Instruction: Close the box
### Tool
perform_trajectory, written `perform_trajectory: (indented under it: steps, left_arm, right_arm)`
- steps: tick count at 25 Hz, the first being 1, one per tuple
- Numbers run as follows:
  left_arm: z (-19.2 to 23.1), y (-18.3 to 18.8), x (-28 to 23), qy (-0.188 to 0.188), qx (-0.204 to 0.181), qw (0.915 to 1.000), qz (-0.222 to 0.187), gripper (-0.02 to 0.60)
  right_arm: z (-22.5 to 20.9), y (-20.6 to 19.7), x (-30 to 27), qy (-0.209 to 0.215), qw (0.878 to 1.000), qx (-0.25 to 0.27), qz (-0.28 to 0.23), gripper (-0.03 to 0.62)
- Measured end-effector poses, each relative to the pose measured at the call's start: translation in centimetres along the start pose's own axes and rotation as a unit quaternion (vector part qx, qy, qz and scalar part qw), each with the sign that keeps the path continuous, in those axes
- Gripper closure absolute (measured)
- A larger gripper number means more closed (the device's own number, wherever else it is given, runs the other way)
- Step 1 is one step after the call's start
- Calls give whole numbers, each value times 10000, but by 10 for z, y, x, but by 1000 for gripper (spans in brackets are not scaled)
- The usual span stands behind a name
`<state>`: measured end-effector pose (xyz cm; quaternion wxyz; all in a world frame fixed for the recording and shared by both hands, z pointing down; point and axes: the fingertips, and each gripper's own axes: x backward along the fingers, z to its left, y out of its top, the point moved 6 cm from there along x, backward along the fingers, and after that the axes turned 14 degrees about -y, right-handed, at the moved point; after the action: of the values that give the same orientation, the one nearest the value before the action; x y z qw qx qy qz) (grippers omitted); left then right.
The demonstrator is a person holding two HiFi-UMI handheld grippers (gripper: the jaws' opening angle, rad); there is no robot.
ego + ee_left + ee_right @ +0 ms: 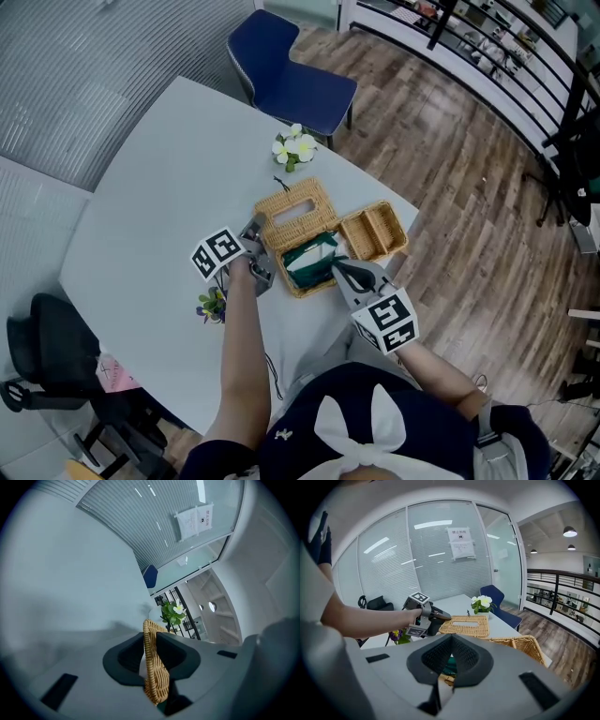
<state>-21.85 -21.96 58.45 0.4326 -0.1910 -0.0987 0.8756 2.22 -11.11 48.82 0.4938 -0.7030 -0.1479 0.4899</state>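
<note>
Open wicker box [302, 291] on table [159, 187] has its inside mostly hidden behind R gripper [339, 267], jaws pinched together, green contents [309, 258] indistinct; L gripper [151, 644] clenched on lid [153, 672] edge at box's 11 o'clock in head view; notice [461, 543] on glass wall [393, 569], print too small to read.

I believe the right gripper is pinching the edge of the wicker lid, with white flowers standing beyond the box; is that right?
Not quite: it is the left gripper that pinches the edge of the wicker lid, as the left gripper view shows. The white flowers do stand beyond the box.
</note>
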Motion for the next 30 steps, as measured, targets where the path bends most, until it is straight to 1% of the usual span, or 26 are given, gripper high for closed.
perform_trajectory:
  steps: [5,12,21,30]
  left_arm:
    - [-12,2,3,7,-209,9998,-21,488]
    - [-24,4,9,36,-592,9982,65,488]
    - [-33,5,14,142,-791,9967,101,495]
    - [-39,4,18,209,-1077,9938,156,495]
  right_arm:
    - [1,1,5,13,10000,22,-41,589]
    - [3,1,9,27,9999,66,-103,589]
    - [4,0,14,27,9998,92,-148,589]
    - [7,0,19,23,9997,120,-205,589]
